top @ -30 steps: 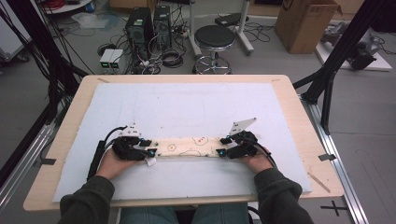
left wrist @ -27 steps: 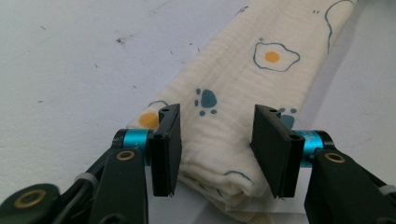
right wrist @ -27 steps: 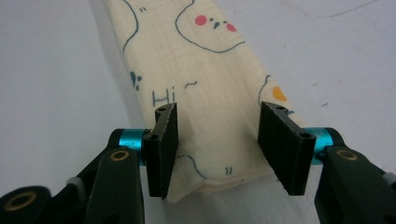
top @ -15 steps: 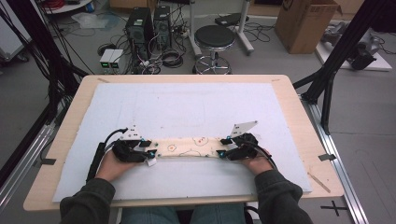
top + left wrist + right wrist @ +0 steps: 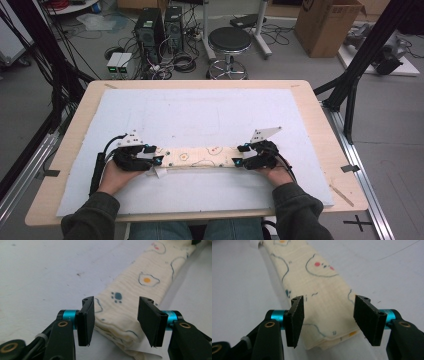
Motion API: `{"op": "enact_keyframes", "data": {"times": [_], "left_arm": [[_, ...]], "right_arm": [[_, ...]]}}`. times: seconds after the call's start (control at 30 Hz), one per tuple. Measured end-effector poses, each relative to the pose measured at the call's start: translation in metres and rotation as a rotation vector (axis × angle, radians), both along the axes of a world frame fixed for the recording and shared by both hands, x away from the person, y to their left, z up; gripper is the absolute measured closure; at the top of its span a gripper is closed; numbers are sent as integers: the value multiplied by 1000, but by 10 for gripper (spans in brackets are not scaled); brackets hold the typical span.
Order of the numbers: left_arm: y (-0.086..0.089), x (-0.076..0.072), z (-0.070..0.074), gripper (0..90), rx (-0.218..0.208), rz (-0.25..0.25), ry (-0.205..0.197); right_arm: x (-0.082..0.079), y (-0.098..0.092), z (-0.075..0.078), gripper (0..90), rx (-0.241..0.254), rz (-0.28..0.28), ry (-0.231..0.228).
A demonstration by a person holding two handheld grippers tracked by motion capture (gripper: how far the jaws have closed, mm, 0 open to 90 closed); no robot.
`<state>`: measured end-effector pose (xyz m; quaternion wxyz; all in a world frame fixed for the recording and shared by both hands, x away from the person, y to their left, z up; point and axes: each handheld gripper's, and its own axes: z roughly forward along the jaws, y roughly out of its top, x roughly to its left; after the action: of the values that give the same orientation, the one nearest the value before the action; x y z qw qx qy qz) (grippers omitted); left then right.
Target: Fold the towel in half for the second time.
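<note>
On the white mat (image 5: 210,115) the folded cloth (image 5: 200,156) lies as a long strip near our edge of the table. Our left gripper (image 5: 113,320) and right gripper (image 5: 327,320) straddle its two ends, jaws just opened, pads clear of the fabric. To let go cleanly, we judge, both should lift away together without dragging the folded layers.

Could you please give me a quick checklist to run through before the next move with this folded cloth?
1. Folded cloth lies flat as a long strip on the white mat: ok.
2. Left gripper jaws, just been opening, straddle one cloth end without pressing: ok.
3. Right gripper jaws likewise, around the other end: ok.
4. Layers evenly stacked: cannot tell.
5. Mat around the cloth free of obstacles: ok.
</note>
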<state>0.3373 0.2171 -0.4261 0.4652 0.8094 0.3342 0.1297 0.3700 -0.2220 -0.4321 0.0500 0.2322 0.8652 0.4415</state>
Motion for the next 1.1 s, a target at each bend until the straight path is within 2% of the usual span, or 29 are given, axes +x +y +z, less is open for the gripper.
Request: {"op": "enact_keyframes", "data": {"times": [0.07, 0.17, 0.4, 0.47, 0.63, 0.7, 0.77, 0.93, 1.1], "left_arm": [[4, 3, 0, 485, -17, 42, 0], [6, 10, -2, 508, -16, 81, 17], [2, 21, -10, 535, -15, 102, 70], [3, 24, -12, 538, -15, 102, 98], [4, 26, -16, 590, -14, 80, 138], [2, 26, -17, 628, -6, 69, 149], [1, 26, -18, 685, 8, 52, 152], [0, 24, -16, 794, 4, 56, 144], [0, 23, -12, 822, 12, 66, 117]], "right_arm": [[3, -2, 4, 412, 27, -14, -1], [9, -4, 10, 425, 41, -53, -3], [25, -9, 2, 468, 6, -135, 54], [28, -10, -1, 486, 5, -145, 89], [34, -9, -8, 551, -3, -136, 131], [35, -7, -11, 605, -15, -124, 155], [35, -7, -11, 679, -13, -107, 160], [35, -6, -11, 770, -14, -90, 171], [33, -4, -6, 796, -36, -86, 159]]}}
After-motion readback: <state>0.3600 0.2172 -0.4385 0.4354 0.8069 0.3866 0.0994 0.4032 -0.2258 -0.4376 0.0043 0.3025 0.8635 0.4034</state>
